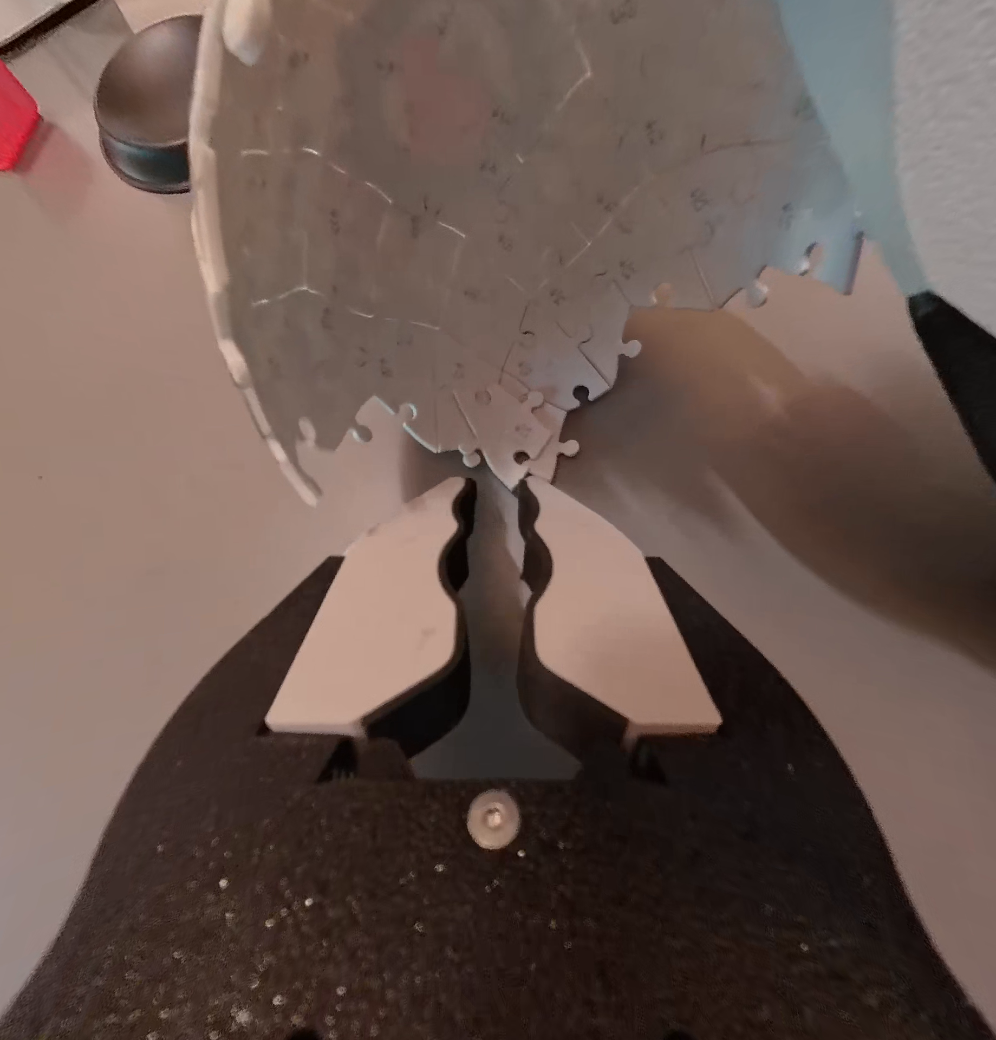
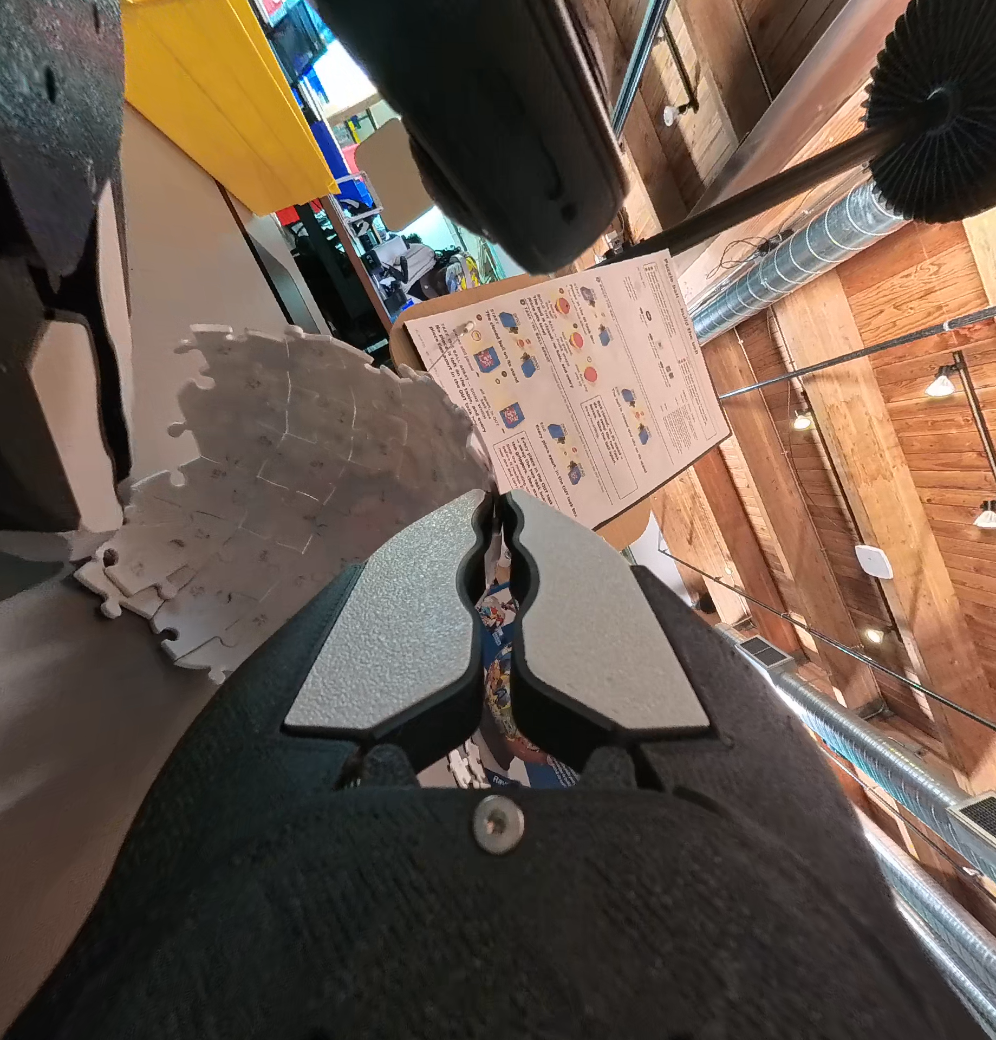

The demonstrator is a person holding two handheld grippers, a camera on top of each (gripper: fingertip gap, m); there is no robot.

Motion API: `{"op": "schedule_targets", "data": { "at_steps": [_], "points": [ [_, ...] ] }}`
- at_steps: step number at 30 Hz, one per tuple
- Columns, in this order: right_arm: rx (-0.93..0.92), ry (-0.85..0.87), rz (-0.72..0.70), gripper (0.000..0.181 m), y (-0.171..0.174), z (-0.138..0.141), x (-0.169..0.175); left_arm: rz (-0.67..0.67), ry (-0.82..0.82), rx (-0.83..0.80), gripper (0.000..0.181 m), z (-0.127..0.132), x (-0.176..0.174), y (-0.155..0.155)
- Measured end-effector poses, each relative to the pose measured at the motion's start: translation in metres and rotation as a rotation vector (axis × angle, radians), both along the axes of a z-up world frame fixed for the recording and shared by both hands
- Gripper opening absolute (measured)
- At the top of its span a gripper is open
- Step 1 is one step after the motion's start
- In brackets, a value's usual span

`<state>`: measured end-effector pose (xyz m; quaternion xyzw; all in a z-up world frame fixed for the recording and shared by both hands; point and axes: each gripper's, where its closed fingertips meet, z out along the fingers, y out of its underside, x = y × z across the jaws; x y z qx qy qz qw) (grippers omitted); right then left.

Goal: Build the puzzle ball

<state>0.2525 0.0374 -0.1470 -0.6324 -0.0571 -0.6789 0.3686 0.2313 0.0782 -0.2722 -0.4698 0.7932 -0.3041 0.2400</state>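
The partly built puzzle ball [image 1: 428, 225] is a curved white shell of joined pieces with a jagged open edge, held up off the table. I look into its inside. My left gripper [image 1: 498, 487] is nearly closed on a piece at the shell's lower edge, and a thin white strip shows between its fingers. My right gripper [image 2: 498, 501] is shut on the shell's rim [image 2: 315, 478], with the printed outer side showing between its fingers. The right gripper shows blurred in the left wrist view [image 1: 822, 439]. The left gripper shows at the left of the right wrist view [image 2: 39, 422].
A dark domed stand [image 1: 146, 112] and a red object [image 1: 0, 118] sit on the beige table [image 1: 90, 506] behind the shell. The tilted right wrist view shows an instruction sheet [image 2: 568, 394], a yellow bin [image 2: 220, 101], a black device [image 2: 501, 112] and wooden boards. The left gripper's tips are roughly 12 cm from the right gripper's.
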Motion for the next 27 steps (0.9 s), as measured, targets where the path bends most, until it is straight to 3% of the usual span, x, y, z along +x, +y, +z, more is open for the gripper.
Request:
{"op": "schedule_targets", "data": {
  "at_steps": [2, 7, 16, 20, 23, 27],
  "points": [
    [0.000, -0.001, 0.002, 0.003, 0.000, 0.000, -0.001, -0.009, 0.000, -0.003, 0.002, 0.000, -0.001, -0.002],
    [-0.006, -0.007, -0.002, 0.003, 0.001, 0.000, -0.002, -0.028, -0.053, -0.008, 0.002, 0.007, -0.003, -0.005],
    [-0.026, -0.032, -0.003, 0.003, 0.002, 0.000, -0.004, -0.043, -0.007, -0.068, 0.000, 0.021, -0.026, -0.006],
    [-0.033, -0.043, 0.003, 0.003, 0.004, 0.000, -0.006, -0.070, 0.016, 0.000, 0.002, 0.022, -0.038, 0.000],
    [-0.042, -0.052, 0.002, 0.003, 0.004, 0.000, -0.007, -0.152, -0.114, 0.090, 0.003, 0.027, -0.024, -0.007],
    [-0.062, -0.076, -0.002, 0.003, 0.004, 0.000, -0.008, -0.188, -0.142, 0.189, 0.003, 0.016, -0.006, -0.009]
  ]
}}
